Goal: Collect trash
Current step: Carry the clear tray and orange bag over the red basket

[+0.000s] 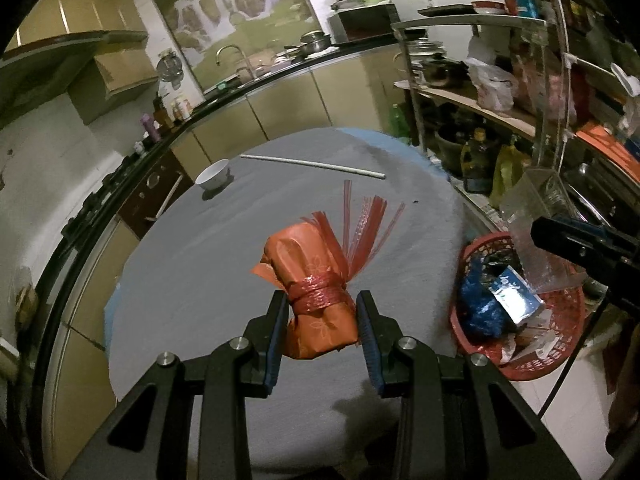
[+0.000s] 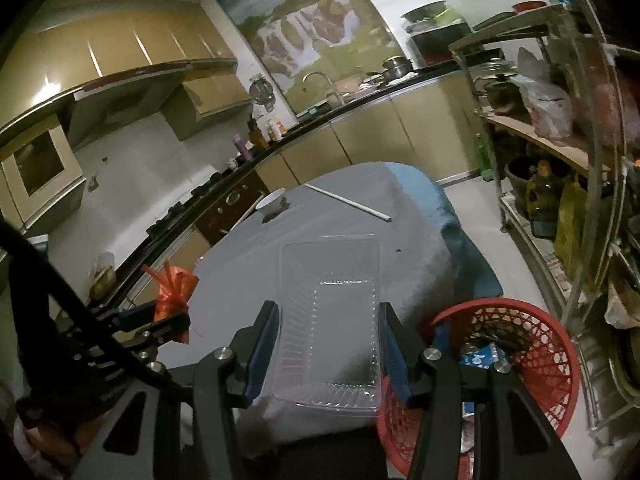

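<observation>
While the left hand-held gripper (image 1: pixel 322 322) clamps an orange bundle (image 1: pixel 316 280), the right hand-held gripper (image 2: pixel 328 344) grips a clear tray (image 2: pixel 330 320).

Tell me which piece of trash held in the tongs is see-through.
The clear plastic tray in the right tongs; the left tongs hold an opaque orange bundle.
</observation>
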Available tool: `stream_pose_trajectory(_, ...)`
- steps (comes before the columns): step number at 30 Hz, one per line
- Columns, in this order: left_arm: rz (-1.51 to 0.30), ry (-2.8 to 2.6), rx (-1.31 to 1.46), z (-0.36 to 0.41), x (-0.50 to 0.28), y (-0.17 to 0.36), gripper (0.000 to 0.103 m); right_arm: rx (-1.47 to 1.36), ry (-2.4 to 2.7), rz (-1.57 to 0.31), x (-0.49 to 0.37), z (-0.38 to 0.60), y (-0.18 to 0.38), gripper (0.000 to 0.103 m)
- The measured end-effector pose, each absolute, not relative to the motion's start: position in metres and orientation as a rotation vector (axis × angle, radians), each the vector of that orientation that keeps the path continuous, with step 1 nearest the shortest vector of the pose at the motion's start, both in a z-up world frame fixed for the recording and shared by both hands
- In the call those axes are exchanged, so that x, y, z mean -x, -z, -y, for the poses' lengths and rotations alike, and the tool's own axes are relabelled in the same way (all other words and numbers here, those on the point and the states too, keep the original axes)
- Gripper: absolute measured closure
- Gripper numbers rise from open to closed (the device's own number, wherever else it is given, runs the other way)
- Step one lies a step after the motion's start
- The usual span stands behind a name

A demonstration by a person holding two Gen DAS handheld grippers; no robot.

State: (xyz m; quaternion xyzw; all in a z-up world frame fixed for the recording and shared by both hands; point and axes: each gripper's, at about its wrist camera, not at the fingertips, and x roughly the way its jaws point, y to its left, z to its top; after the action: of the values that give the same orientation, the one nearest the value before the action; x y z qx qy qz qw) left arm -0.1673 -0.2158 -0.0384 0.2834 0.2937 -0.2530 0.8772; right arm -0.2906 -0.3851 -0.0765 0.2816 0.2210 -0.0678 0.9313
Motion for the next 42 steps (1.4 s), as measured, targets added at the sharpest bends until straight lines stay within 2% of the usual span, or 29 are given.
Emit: stream_pose_trajectory(42, -0.586, 0.665, -0.69, 0.282, 0.203, 0.059, 0.067, -0.724, 0.282, -0.425, 0.353, 0.444, 0.102, 0.049)
